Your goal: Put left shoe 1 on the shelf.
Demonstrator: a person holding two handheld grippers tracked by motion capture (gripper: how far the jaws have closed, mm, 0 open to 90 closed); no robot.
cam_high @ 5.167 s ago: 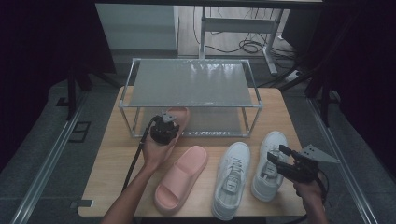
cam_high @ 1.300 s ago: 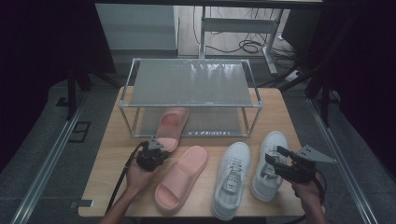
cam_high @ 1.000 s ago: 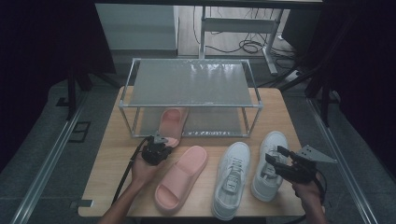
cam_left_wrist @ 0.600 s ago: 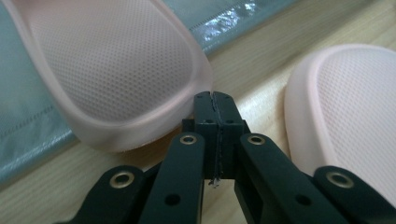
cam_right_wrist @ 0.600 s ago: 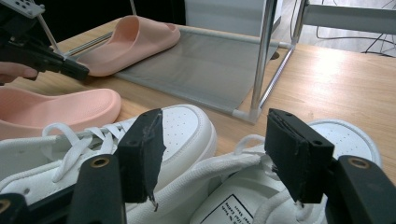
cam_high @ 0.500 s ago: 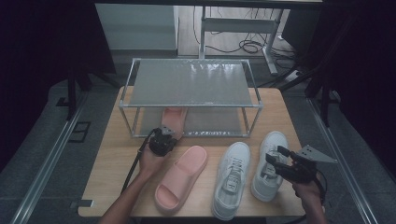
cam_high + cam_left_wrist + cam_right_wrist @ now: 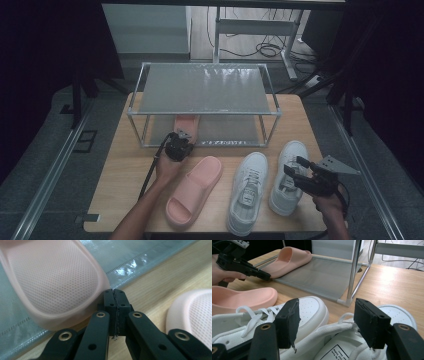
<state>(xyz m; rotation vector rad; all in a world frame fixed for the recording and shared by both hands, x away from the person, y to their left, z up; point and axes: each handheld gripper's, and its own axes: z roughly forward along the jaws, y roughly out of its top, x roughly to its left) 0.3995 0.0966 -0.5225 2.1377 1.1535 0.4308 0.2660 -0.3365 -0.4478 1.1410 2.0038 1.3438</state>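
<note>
With my left claw (image 7: pixel 115 293) clenched on nothing, pads pressed flat together, I use its blunt tip as a pusher: it sits against the heel edge of the pink slide (image 7: pixel 53 280) that lies on the lower shelf of the rack (image 7: pixel 202 114). Pushing closed makes sense here, I judge, since the heel wall is too broad and soft to pinch, and a nudge would seat the slide deeper under the top shelf.

Materials: the slide is moulded foam, matt, with a fine dimpled footbed and a thick rounded rim. The shelf is a grey translucent sheet, glossy and lightly creased, stretched in a thin metal tube frame. The table (image 7: pixel 125 175) is pale wood grain.

The second pink slide (image 7: pixel 194 189) lies on the table just beside my left hand, toe toward the rack, not yet shelved.

My right claw (image 7: pixel 325 321) is released, jaws wide, hovering just over the two white sneakers (image 7: pixel 248 192) that lie side by side; these are smooth leather-look uppers with flat laces and perforated toes.
</note>
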